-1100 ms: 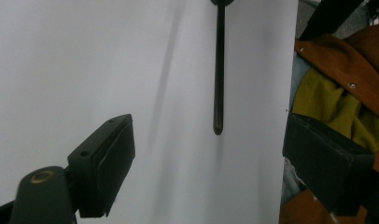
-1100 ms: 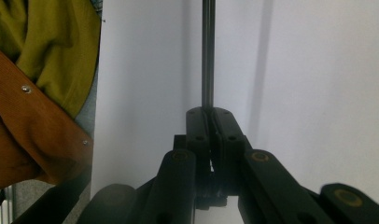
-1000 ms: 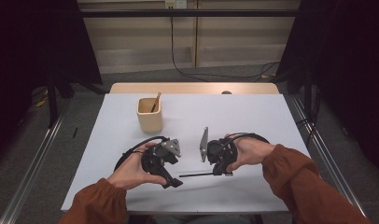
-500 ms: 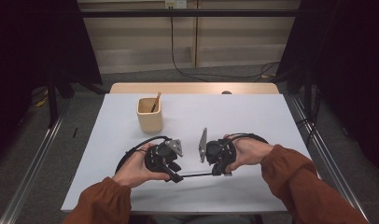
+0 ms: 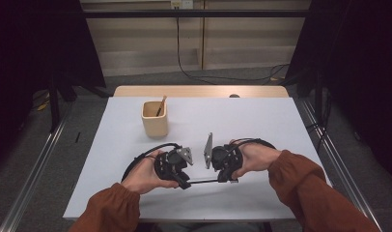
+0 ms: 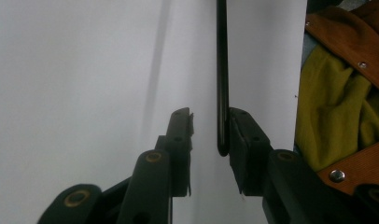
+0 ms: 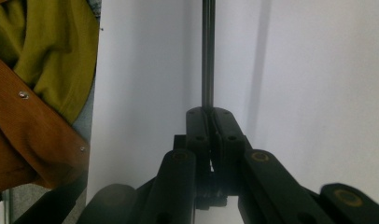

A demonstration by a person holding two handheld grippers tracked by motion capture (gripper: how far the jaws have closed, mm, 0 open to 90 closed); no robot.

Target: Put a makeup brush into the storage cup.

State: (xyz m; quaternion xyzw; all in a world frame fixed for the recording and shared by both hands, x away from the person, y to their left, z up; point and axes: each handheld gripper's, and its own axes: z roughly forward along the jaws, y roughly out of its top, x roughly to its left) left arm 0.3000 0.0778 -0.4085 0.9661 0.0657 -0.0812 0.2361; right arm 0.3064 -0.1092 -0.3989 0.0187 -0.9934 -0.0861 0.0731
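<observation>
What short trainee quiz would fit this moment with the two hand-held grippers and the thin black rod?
1. True or false: the right hand-held gripper is clamped on the black rod.
2. Where does the wooden cup stand? A) on the white table, beyond the left hand; B) between the two grippers; C) on the floor.
3. Do both jaws of the left hand-held gripper press the rod?

Key: 1 true. 2 A. 3 No: its jaws have just been closing with the rod's end between them. The rod lies against one jaw, and a gap remains at the other.
</observation>
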